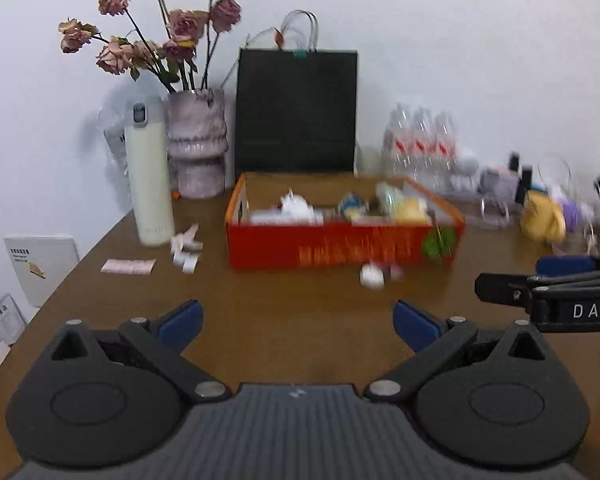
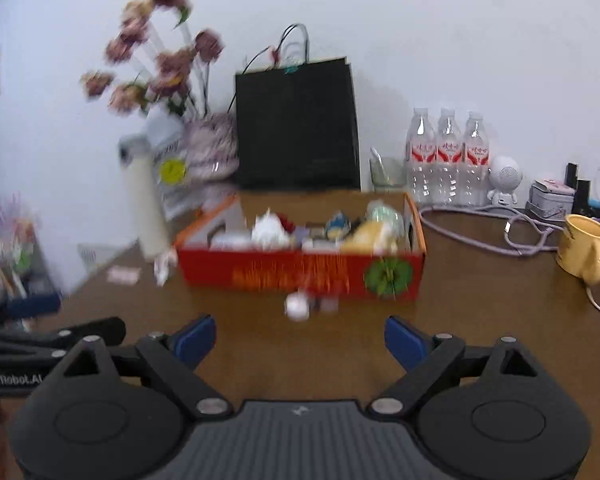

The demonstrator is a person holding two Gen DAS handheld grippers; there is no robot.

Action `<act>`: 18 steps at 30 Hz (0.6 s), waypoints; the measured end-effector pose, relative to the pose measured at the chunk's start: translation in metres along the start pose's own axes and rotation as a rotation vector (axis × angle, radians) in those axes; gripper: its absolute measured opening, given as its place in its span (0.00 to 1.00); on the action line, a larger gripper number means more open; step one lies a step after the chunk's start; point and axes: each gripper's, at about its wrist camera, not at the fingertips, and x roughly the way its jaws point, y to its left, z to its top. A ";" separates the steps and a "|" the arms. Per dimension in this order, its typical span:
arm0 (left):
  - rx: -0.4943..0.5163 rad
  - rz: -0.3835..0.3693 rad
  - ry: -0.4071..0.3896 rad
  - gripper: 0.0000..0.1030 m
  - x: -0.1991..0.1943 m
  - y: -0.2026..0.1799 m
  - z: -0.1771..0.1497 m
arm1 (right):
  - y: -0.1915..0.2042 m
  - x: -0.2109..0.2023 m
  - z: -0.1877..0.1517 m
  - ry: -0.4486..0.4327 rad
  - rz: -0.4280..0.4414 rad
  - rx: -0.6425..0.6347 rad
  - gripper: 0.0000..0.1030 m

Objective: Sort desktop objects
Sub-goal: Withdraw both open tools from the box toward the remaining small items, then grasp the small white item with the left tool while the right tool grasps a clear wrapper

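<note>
A red and orange cardboard box [image 1: 340, 246] [image 2: 300, 270] stands mid-table, holding several small toys and items. A small white object [image 1: 372, 275] [image 2: 298, 307] lies on the table just in front of the box. My left gripper [image 1: 298, 320] is open and empty, held back from the box. My right gripper [image 2: 300, 338] is open and empty, just short of the white object. The right gripper also shows in the left wrist view [image 1: 548, 292]. Small white pieces [image 1: 186, 246] and a pink slip [image 1: 128, 266] lie left of the box.
A cream flask [image 1: 148, 184], a vase of dried roses [image 1: 196, 144] and a black paper bag [image 1: 296, 112] stand behind the box. Three water bottles [image 2: 446, 156], a white speaker [image 2: 504, 180], a cable [image 2: 480, 232] and a yellow mug [image 2: 584, 248] are at the right.
</note>
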 end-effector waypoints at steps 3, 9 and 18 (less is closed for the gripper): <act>-0.006 -0.018 -0.005 1.00 -0.012 -0.007 -0.018 | 0.000 -0.016 -0.025 0.017 0.035 0.034 0.88; -0.008 -0.083 0.042 1.00 0.003 -0.015 -0.025 | -0.014 -0.021 -0.042 0.040 0.053 0.095 0.78; -0.035 -0.130 0.055 0.89 0.079 -0.025 0.002 | -0.052 0.033 -0.022 0.071 0.031 0.143 0.60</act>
